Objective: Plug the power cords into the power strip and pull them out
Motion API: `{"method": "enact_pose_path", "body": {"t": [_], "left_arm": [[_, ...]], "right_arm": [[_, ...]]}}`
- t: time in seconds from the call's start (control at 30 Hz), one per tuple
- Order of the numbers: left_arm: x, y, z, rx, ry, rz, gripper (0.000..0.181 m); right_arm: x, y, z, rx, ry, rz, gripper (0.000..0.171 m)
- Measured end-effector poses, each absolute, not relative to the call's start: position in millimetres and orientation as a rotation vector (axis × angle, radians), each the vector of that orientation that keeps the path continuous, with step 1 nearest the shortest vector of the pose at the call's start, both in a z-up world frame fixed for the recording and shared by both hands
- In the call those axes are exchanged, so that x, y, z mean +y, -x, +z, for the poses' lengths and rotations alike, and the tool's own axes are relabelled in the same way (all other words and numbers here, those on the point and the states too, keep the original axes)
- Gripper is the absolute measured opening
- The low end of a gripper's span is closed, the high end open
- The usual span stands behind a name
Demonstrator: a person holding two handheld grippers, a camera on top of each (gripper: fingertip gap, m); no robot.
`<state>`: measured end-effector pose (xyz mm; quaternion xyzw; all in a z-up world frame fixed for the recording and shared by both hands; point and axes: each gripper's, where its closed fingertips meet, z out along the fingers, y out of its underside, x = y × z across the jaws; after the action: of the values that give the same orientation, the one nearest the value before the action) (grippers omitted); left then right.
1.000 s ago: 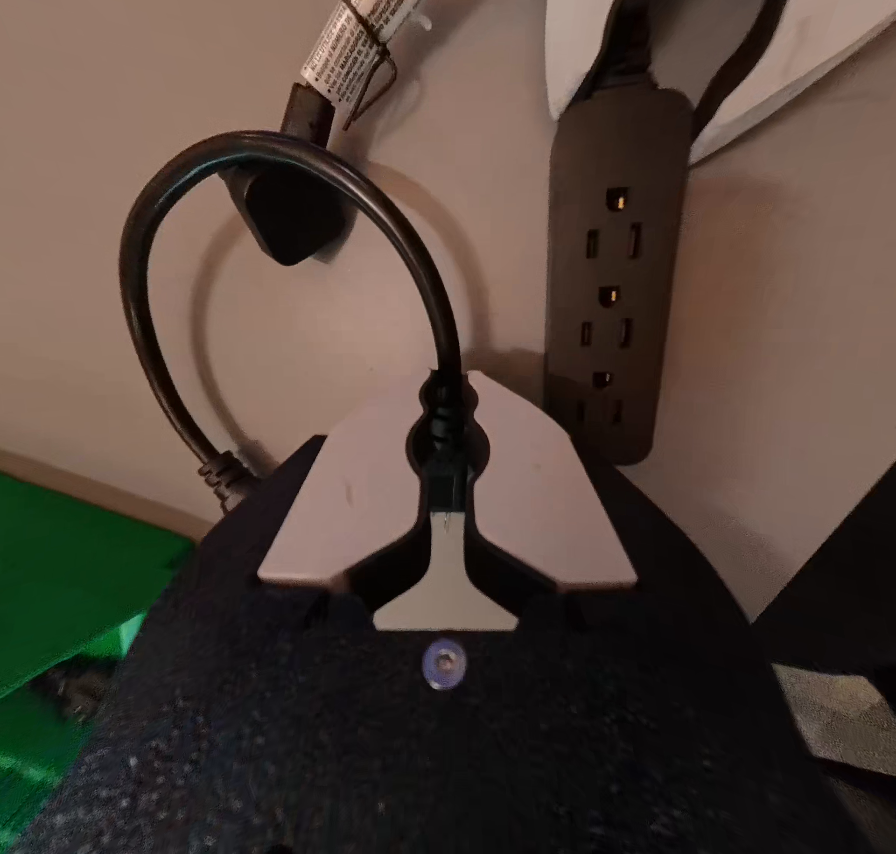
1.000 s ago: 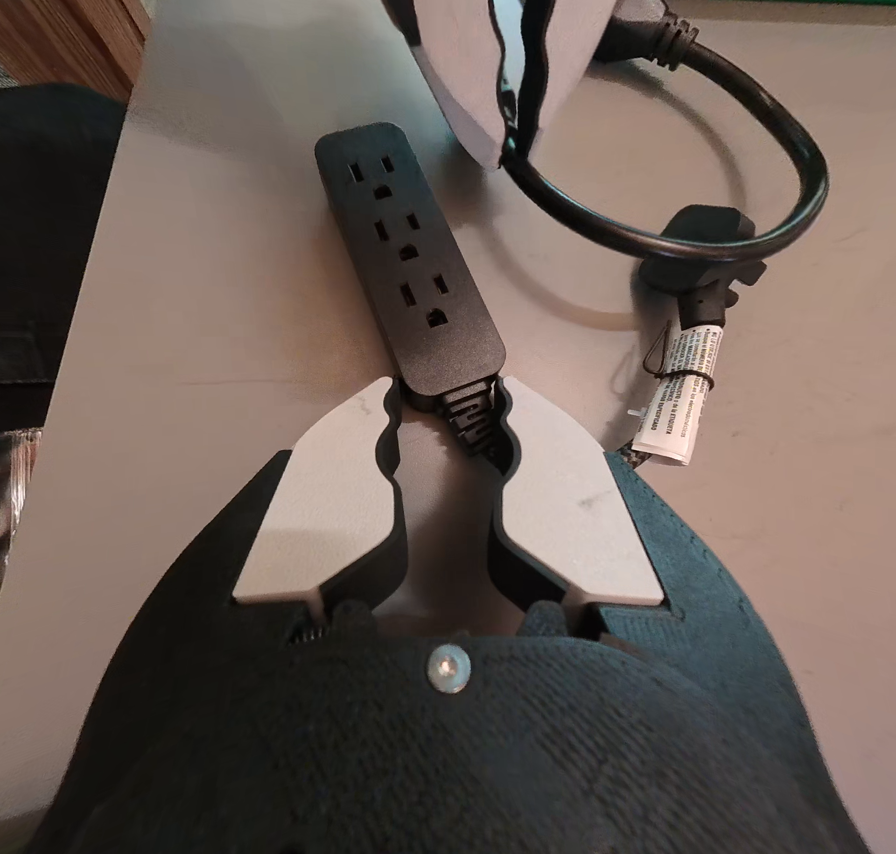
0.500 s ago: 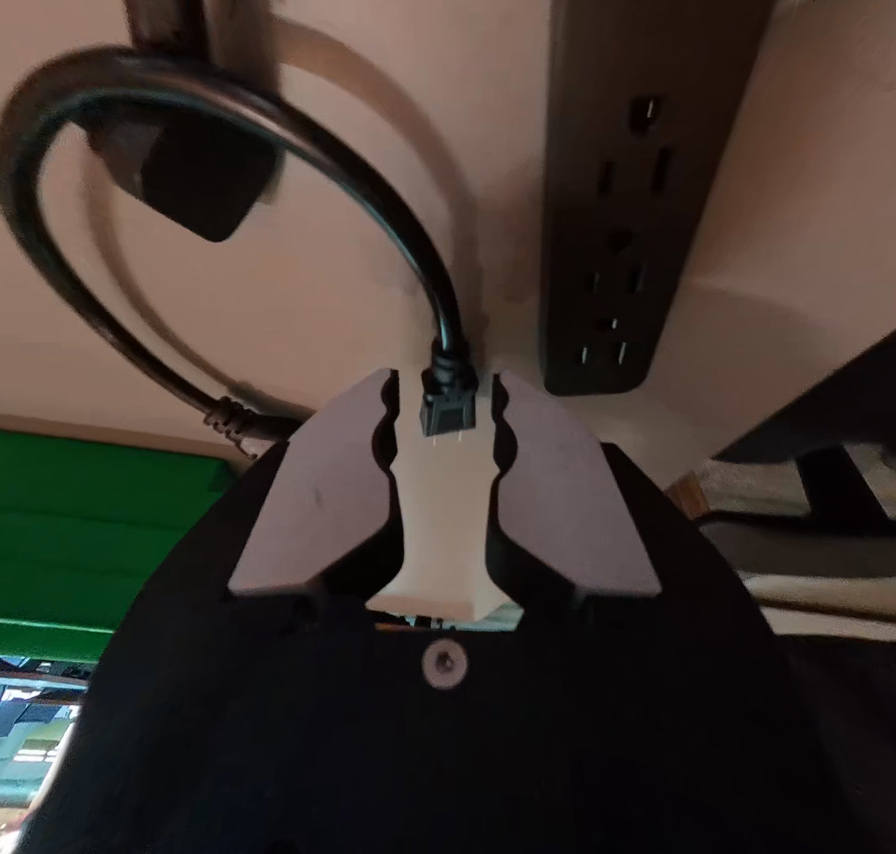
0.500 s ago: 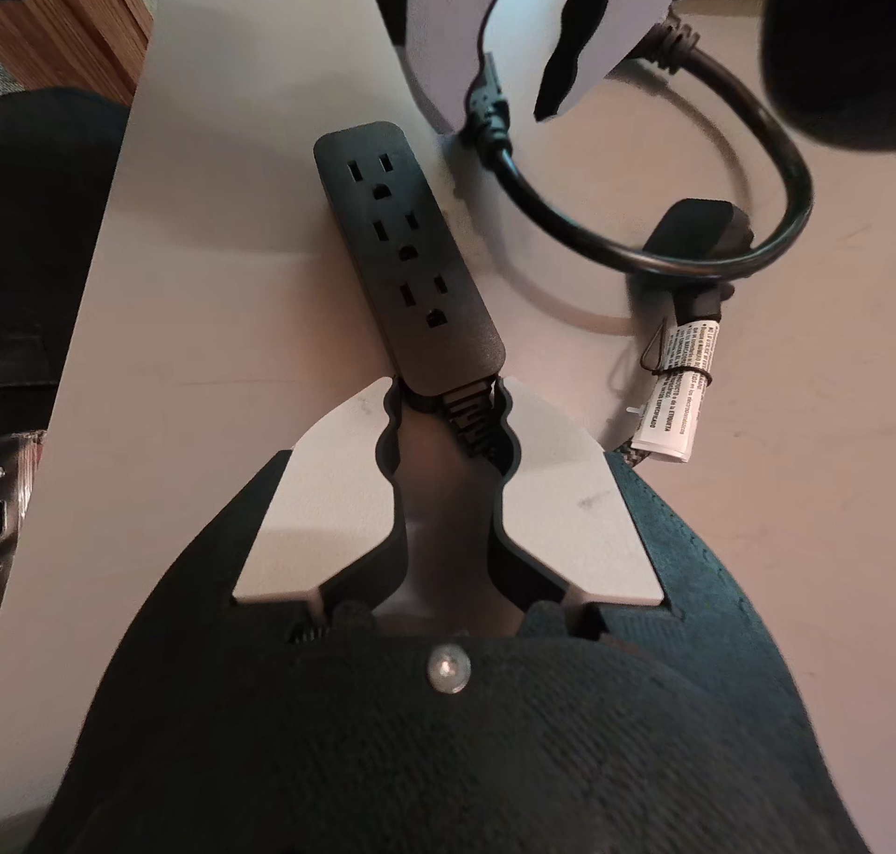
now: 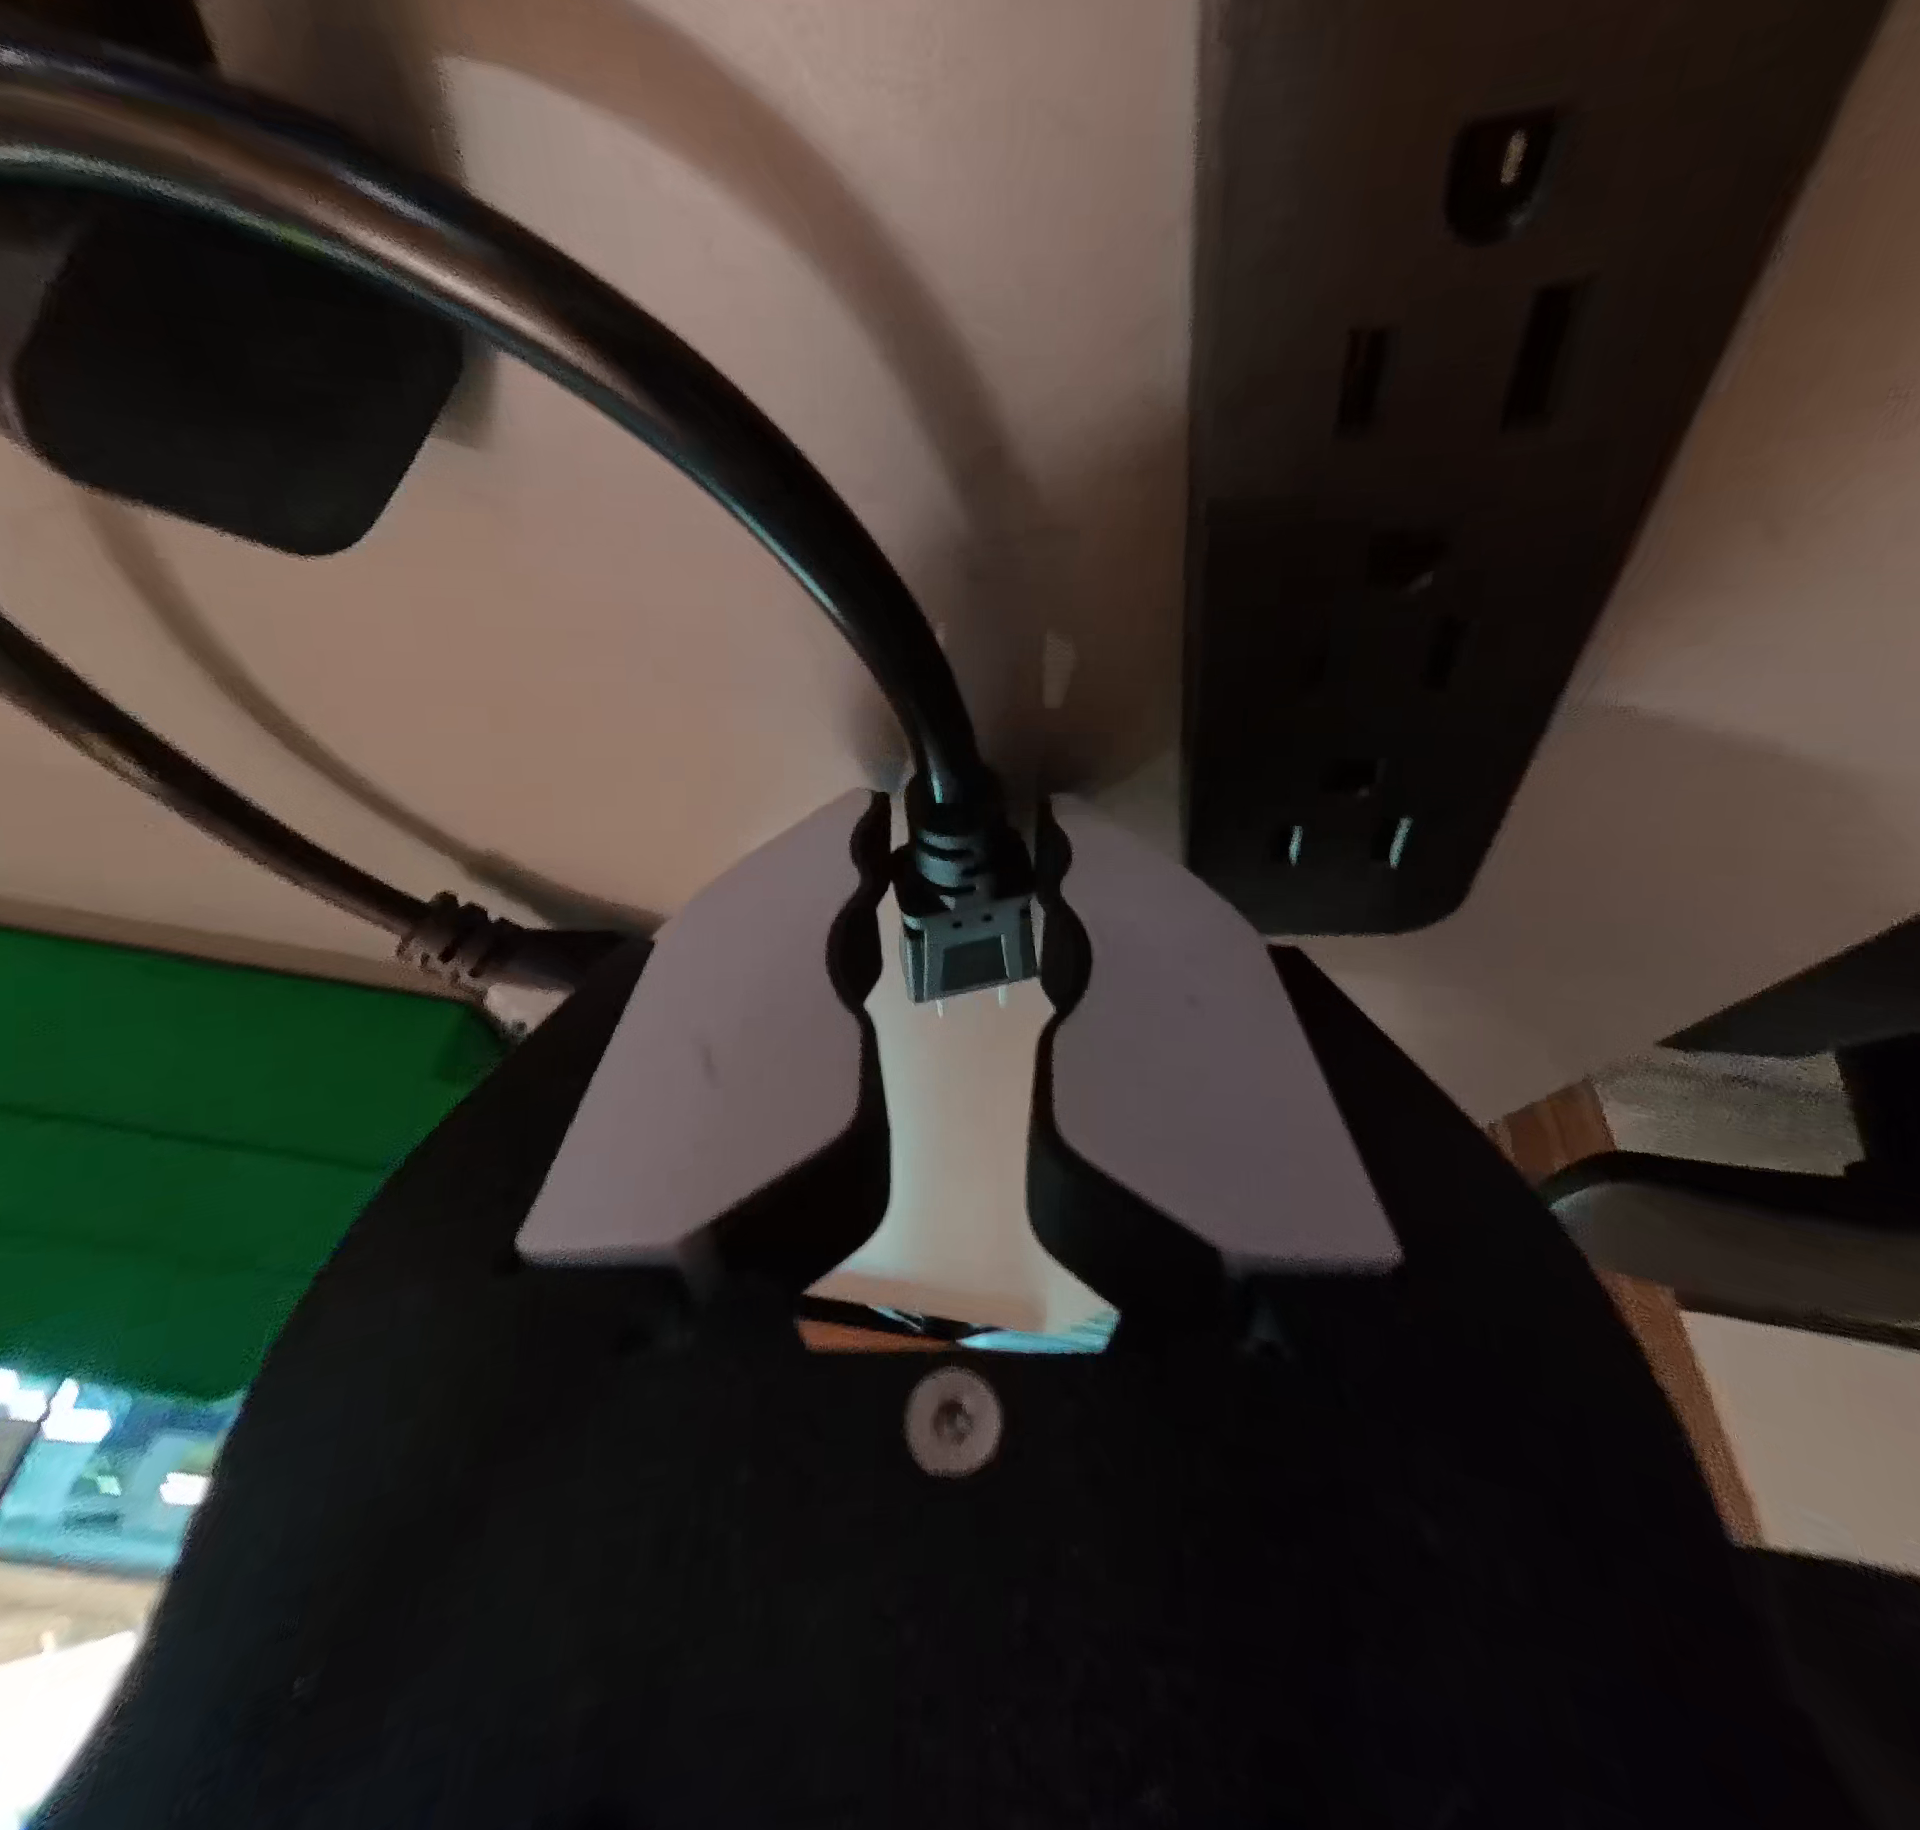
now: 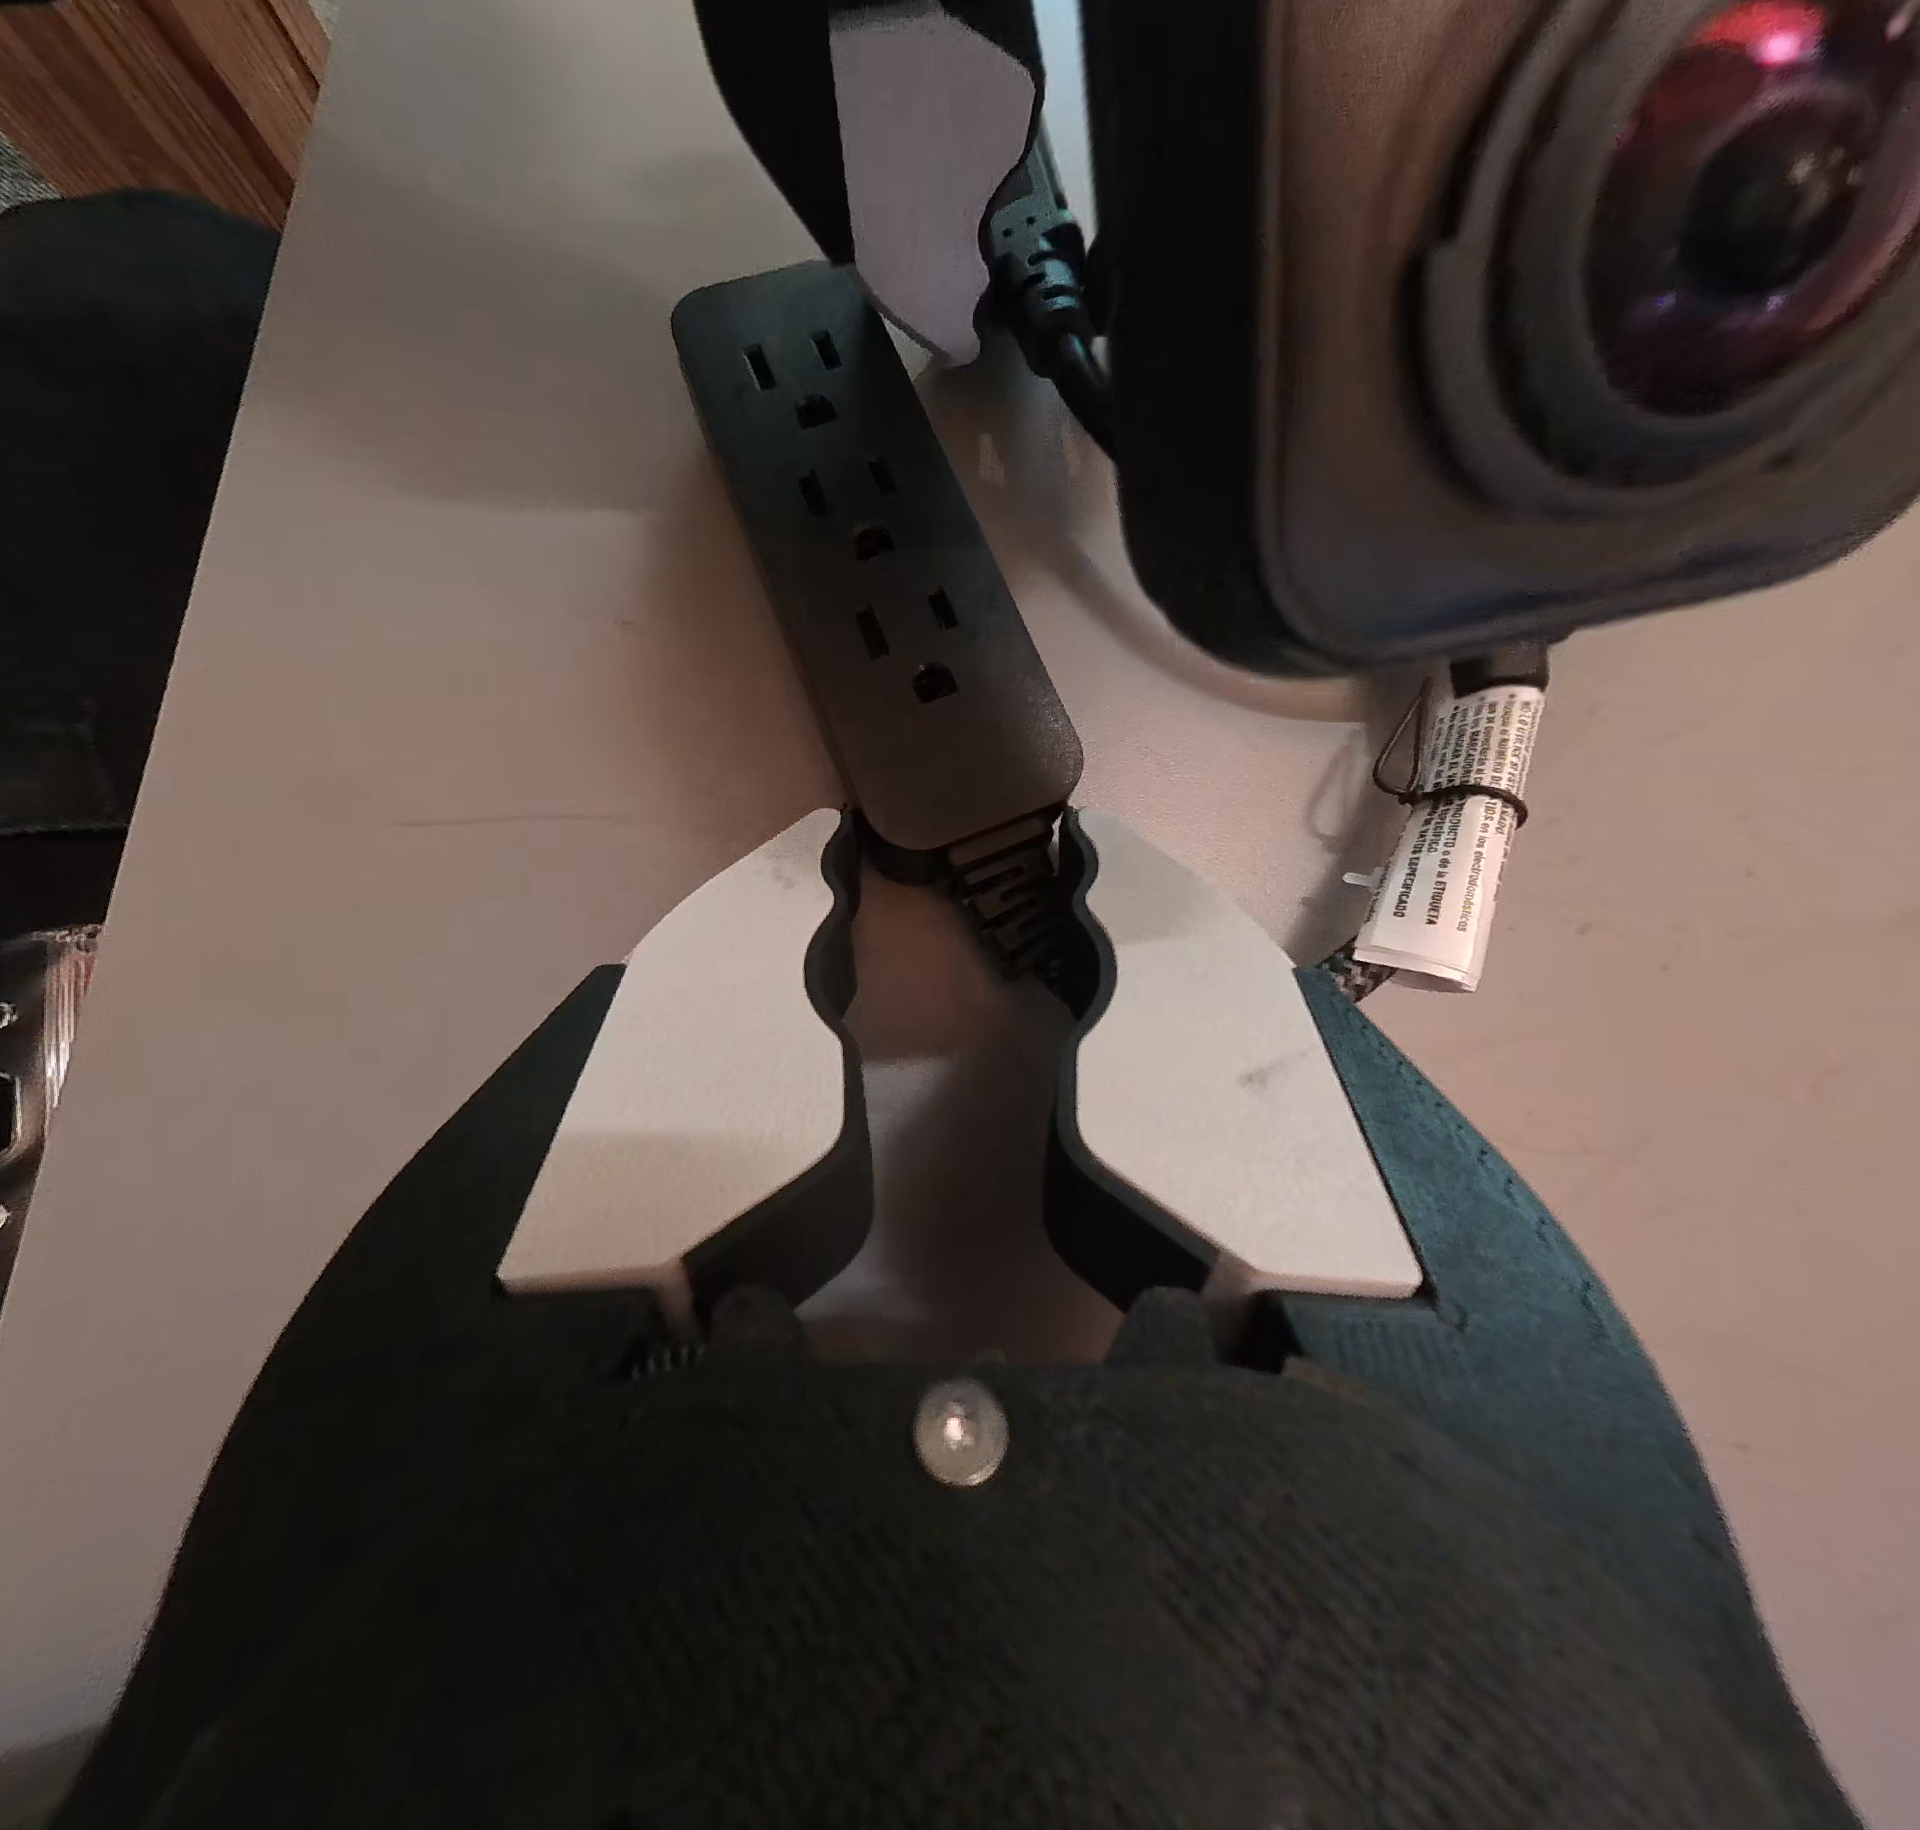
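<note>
A black power strip point(image 6: 883, 554) with three sockets lies on the pale table point(image 6: 468, 637); it also shows in the left wrist view point(image 5: 1403, 430). My right gripper point(image 6: 961, 824) is shut on the strip's cord end and holds it flat. My left gripper point(image 5: 961, 814) is shut on the small two-prong plug point(image 5: 966, 939) of a black cord point(image 5: 623, 378), prongs pointing back at the camera. In the right wrist view this plug point(image 6: 1029, 242) hangs just above the strip's far end. The cord's other flat plug point(image 5: 229, 409) lies on the table.
The left gripper's camera point(image 6: 1662, 222) fills the upper right of the right wrist view. A white label point(image 6: 1444, 845) hangs on the strip's cord. A green box point(image 5: 208, 1105) stands beyond the cord loop. A wooden cabinet point(image 6: 156, 45) and a dark chair point(image 6: 104, 481) lie past the table edge. The grippers' ends are close to 12 centimeters from one another.
My left gripper let go of the cord, opened, then closed on the small plug, and moved closer over the strip's far end. My right gripper has not moved.
</note>
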<state>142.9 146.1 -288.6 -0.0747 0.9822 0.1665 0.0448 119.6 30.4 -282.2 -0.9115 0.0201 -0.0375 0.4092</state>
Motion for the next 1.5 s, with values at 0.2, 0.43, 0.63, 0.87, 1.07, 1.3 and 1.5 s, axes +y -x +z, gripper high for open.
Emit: {"method": "enact_pose_path", "body": {"t": [0.2,0.43,0.63,0.87,1.07,1.3,1.5], "left_arm": [[144.6,-149.3,-285.4,2.913,0.249,0.398,0.025],[118.8,-156.0,-240.3,2.890,0.495,-0.564,0.021],[119.6,-145.0,-216.4,2.710,0.634,-1.183,0.020],[94.4,-125.7,-180.1,2.451,0.518,-1.805,0.020],[76.9,-109.3,-186.5,2.231,0.374,-2.064,0.020],[74.7,-98.7,-190.6,2.201,0.297,-2.026,0.020],[59.2,-102.2,-213.0,2.354,0.287,-1.809,0.020]], "right_arm": [[30.4,-119.4,-282.2,0.052,2.296,-0.092,0.037],[30.4,-119.5,-282.3,0.051,2.297,-0.099,0.037],[30.5,-119.5,-282.2,0.056,2.297,-0.089,0.037],[30.6,-119.6,-282.4,0.058,2.297,-0.087,0.037],[30.6,-119.6,-282.3,0.056,2.297,-0.093,0.037],[30.6,-119.7,-282.4,0.061,2.297,-0.080,0.037],[30.8,-119.7,-282.5,0.060,2.297,-0.083,0.037]]}}
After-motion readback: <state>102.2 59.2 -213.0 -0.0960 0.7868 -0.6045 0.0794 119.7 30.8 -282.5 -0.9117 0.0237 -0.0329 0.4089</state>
